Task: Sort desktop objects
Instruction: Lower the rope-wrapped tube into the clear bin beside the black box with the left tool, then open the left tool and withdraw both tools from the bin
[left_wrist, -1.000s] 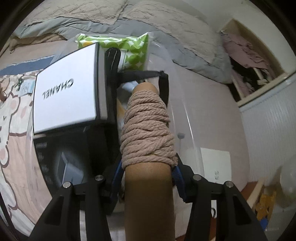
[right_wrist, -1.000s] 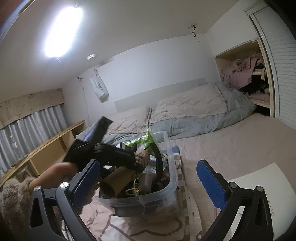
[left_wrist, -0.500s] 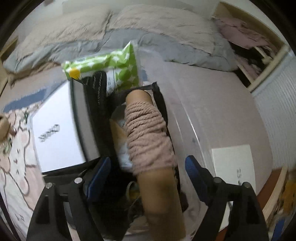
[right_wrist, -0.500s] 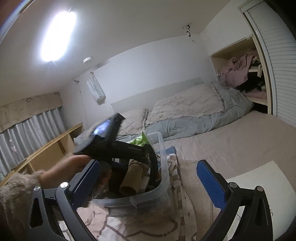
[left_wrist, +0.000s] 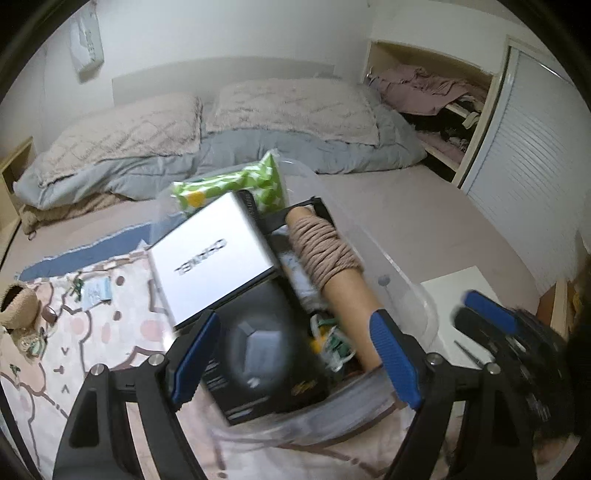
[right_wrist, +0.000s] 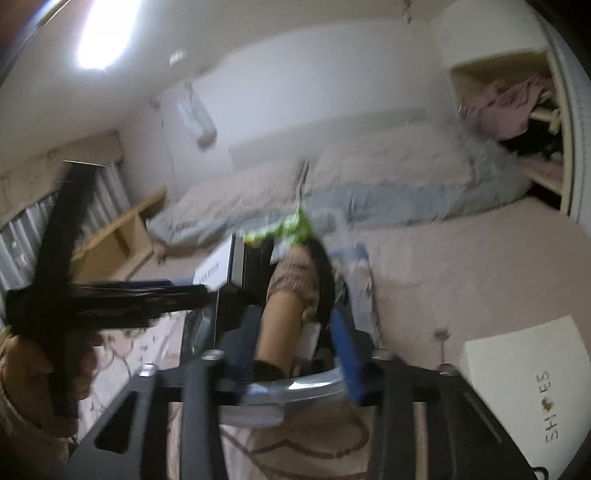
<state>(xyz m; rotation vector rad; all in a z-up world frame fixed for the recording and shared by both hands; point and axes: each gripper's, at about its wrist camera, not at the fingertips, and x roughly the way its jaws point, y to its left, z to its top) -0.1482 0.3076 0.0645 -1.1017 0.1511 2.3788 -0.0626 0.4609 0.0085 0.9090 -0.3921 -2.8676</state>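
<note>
The left gripper (left_wrist: 291, 354) hangs over the near end of a clear plastic storage bin (left_wrist: 410, 291), its blue-padded jaws spread wide with nothing pressed between them. Inside the bin a cardboard tube wound with beige rope (left_wrist: 328, 258) lies on a slant, its rope-wrapped end toward the far side and its bare end toward the near rim, free of the left pads. To the left of the tube a white lidded box (left_wrist: 210, 258) with black lettering leans against it, and behind both stands a green-and-white spotted packet (left_wrist: 240, 184). A black box (left_wrist: 258, 365) fills the near left part of the bin (heavily blurred, so its print cannot be read).

The bin rests on a pink cartoon-print blanket (left_wrist: 74, 332), with a bed (left_wrist: 221, 122) of grey pillows and a blue duvet beyond it. To the right lies a white flat carton (right_wrist: 532, 387) printed with "SHOES".

The right gripper (right_wrist: 295, 350) shows at the near rim of the bin in its own view, where its jaws are closing with the bare end of the tube standing between the blue pads; the blur leaves it unclear whether the pads press on it.

A hand (right_wrist: 74, 369) at the left edge holds the left tool.
</note>
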